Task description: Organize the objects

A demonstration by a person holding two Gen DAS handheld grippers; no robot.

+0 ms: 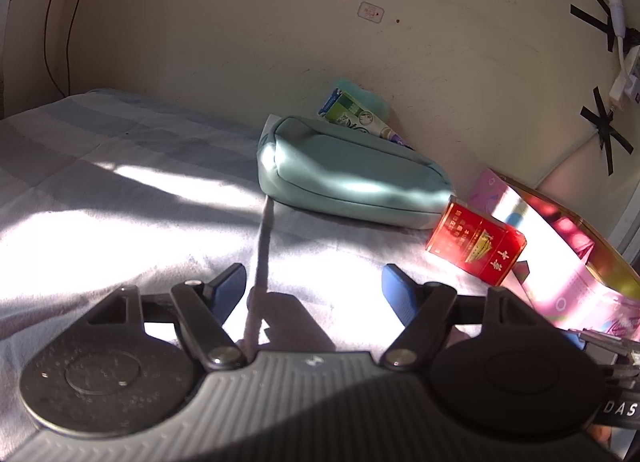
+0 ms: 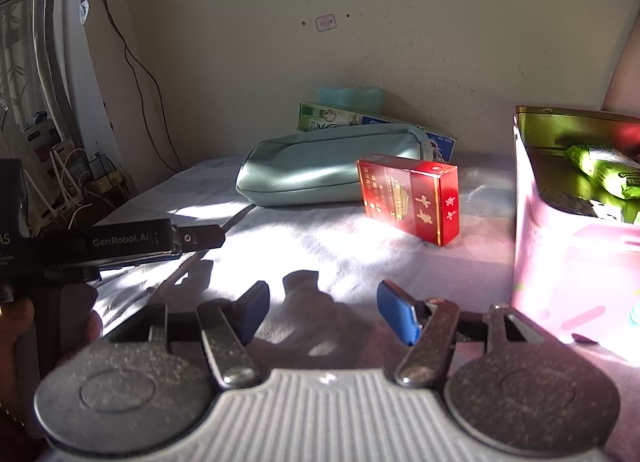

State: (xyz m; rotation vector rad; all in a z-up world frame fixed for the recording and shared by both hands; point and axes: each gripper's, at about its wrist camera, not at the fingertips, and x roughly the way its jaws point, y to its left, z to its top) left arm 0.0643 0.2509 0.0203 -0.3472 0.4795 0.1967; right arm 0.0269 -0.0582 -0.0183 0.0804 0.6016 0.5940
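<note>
A pale striped cloth (image 2: pixel 320 246) covers the surface, with strong sunlight and dark shadows on it. At the back, against the wall, lies a green and white box (image 2: pixel 336 118), and in front of it a light teal pouch (image 1: pixel 344 178) lies on its side. The red box (image 2: pixel 412 198) with gold print lies on the cloth just beside the right end of the pouch, tilted, one corner toward the camera. To its right stands a pink tin (image 2: pixel 568 246) with a gold rim, open, with green packets (image 2: pixel 604 170) inside. Nothing stands between the red box and the tin.

The left gripper (image 1: pixel 312 294) hovers over the sunlit cloth, its blue pads apart, with nothing between them. The right gripper (image 2: pixel 324 310) is also apart and empty, low over the cloth, the red box ahead of it. A hand (image 2: pixel 16 322) holds the left tool at the left edge of the right wrist view.
</note>
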